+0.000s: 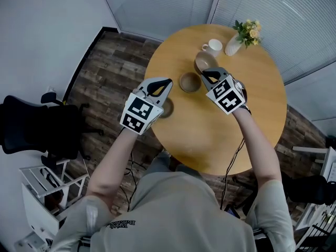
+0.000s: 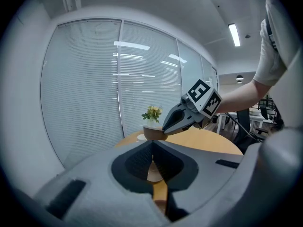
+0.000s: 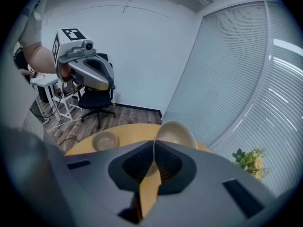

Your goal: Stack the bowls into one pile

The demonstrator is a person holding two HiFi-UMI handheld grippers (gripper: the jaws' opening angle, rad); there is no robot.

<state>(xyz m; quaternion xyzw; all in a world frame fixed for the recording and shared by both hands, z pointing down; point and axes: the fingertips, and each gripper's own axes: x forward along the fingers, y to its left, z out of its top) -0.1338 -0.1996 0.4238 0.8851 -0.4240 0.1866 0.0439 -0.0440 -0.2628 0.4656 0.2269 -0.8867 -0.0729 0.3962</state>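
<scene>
Round wooden tabletop point(image 1: 210, 135) in a blind-walled office. Right gripper point(image 1: 206, 72) raised, jaws clamped on the rim of a tilted held bowl point(image 3: 175, 134), just beyond a middle bowl point(image 1: 190, 82). Left gripper point(image 1: 168, 83) raised too, jaws pressed together on nothing, above a near bowl point(image 1: 169, 111) at the edge. Best next: level the held bowl, centre over the middle bowl, lower until nested, then release.

Left gripper point(image 1: 167, 83) hides most of the left bowl point(image 1: 168, 111) in the head view; right gripper point(image 1: 205, 73) overlaps the right bowl point(image 1: 203, 62).
</scene>
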